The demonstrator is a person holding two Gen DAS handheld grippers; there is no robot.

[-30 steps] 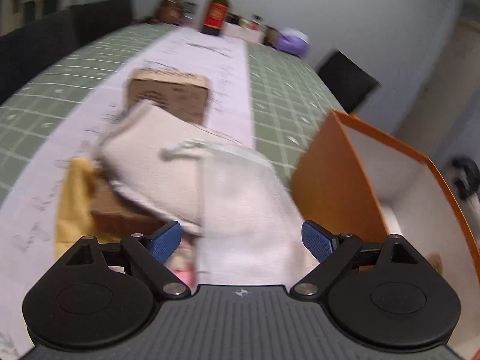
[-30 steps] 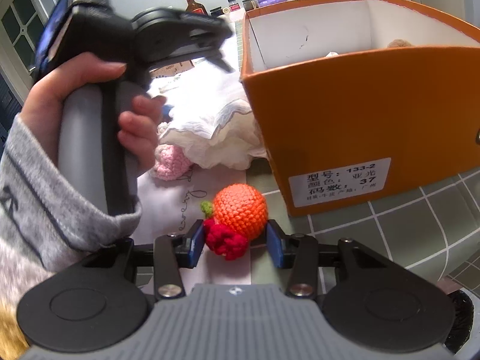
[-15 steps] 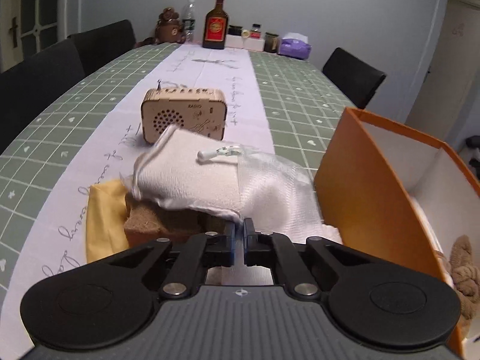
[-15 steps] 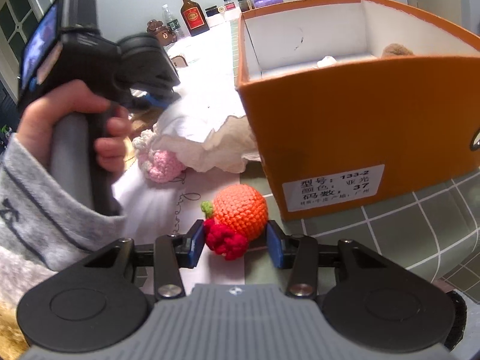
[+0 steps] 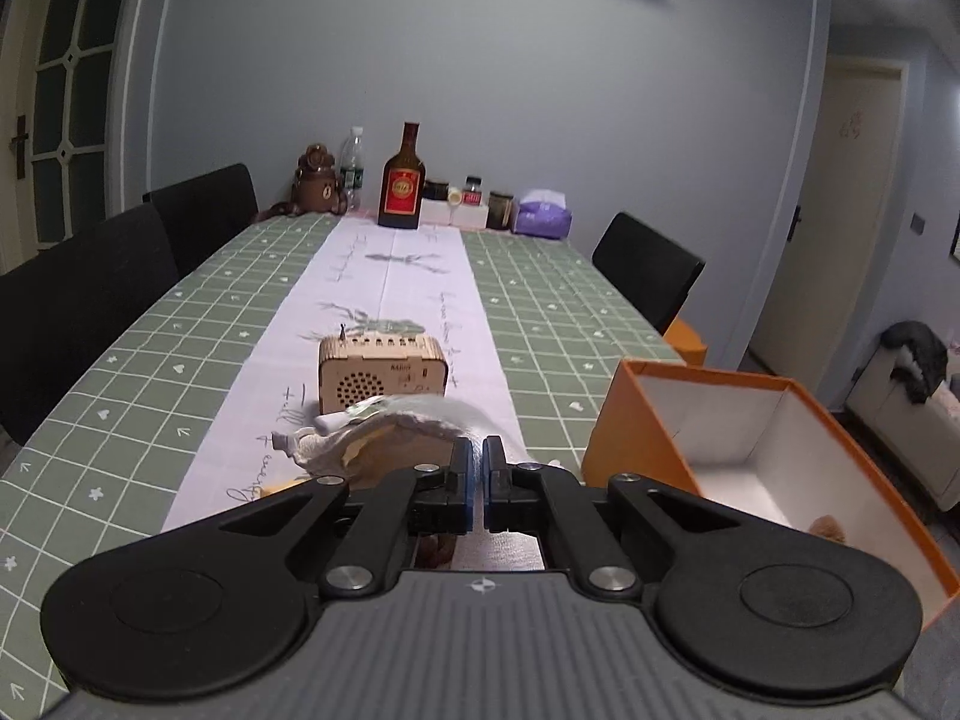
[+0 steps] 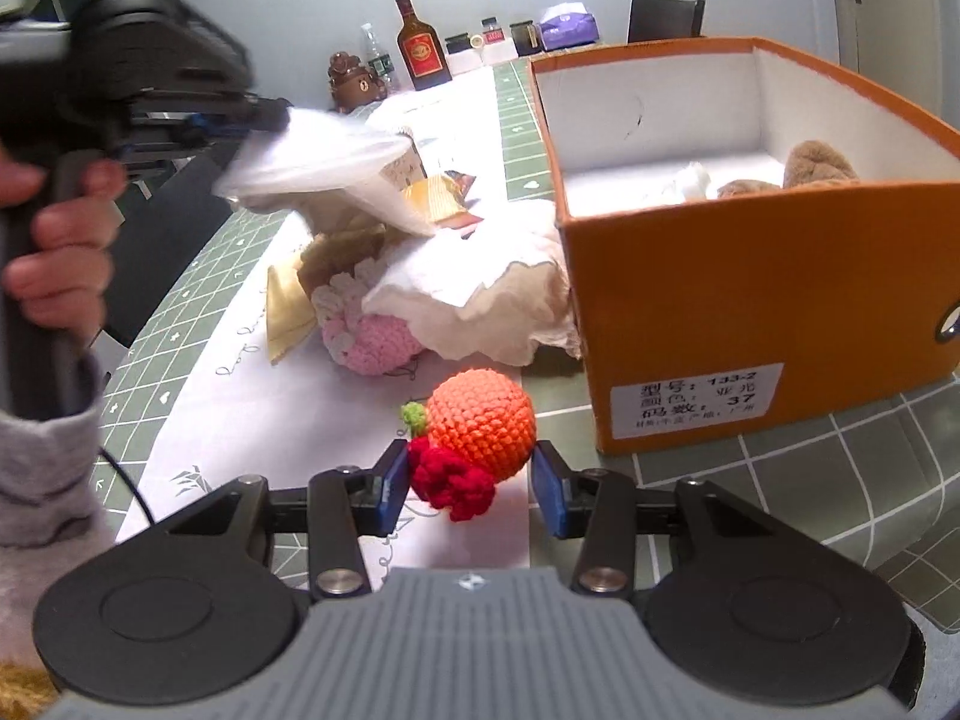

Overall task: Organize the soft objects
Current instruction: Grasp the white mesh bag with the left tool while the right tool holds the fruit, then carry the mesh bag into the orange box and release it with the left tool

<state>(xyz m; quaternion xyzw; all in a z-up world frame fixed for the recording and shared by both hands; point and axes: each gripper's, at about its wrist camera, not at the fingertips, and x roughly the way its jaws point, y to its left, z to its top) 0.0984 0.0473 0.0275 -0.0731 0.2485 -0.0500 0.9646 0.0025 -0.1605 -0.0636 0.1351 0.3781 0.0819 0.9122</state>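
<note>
On the green checked table (image 5: 150,360), your left gripper (image 5: 477,483) is clamped on the white cloth bag (image 6: 312,162), which trails ahead of its fingertips. Your right gripper (image 6: 471,483) holds the orange crochet ball (image 6: 483,417) between its half-spread pads, near the orange box (image 6: 750,276).

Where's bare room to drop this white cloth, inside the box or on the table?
The orange box has bare white floor at its far-left end; a brown plush fills the right corner. The runner beyond the wooden radio is bare. The pile left of the box is crowded.
</note>
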